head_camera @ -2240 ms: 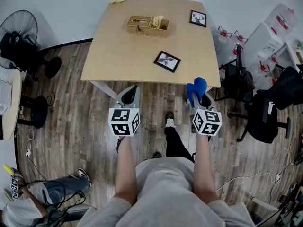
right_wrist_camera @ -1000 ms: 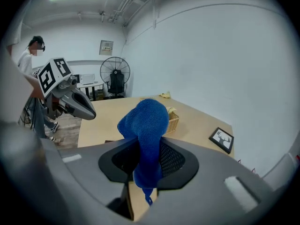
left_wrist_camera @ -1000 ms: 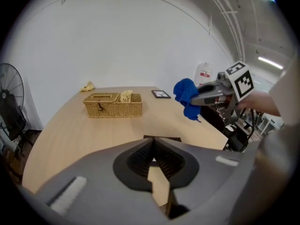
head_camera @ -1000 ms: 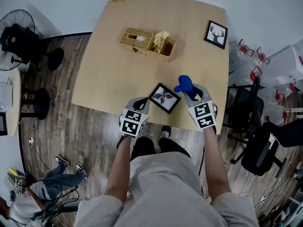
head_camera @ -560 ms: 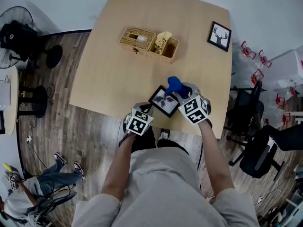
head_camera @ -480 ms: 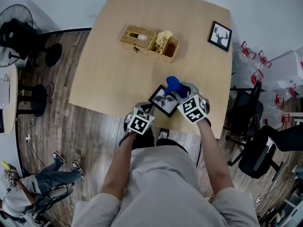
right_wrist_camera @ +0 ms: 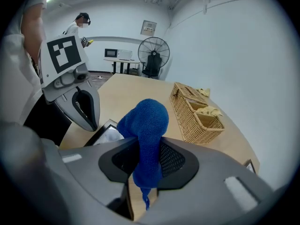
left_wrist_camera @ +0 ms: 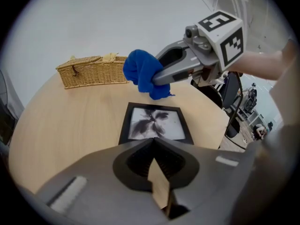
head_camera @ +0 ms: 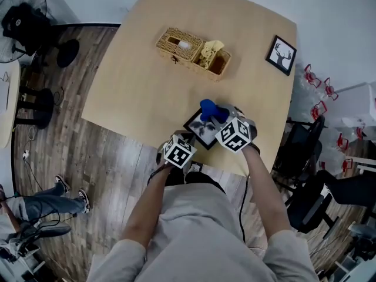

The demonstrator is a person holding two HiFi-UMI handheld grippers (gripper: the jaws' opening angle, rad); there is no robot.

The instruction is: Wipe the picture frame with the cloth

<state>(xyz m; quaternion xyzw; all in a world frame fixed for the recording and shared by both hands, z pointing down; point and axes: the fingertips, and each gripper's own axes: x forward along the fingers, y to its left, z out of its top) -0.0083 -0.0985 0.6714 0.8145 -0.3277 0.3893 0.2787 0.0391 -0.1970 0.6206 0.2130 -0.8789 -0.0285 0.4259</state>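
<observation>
The picture frame (left_wrist_camera: 154,123) is lying flat by the tabletop's (head_camera: 147,69) near edge, toward its right corner. The cloth (right_wrist_camera: 145,121), pinched in the right claw (right_wrist_camera: 143,163), is hanging just over it. The left claw (left_wrist_camera: 154,163), clenched on nothing, is pointing at the frame's near side. Wiping seems about to begin, and the cloth needs lowering onto the glass.

Nothing legible anywhere: only black-and-white square markers (head_camera: 178,151), without letters or digits, on left gripper (left_wrist_camera: 154,170) and right gripper (right_wrist_camera: 146,165).
</observation>
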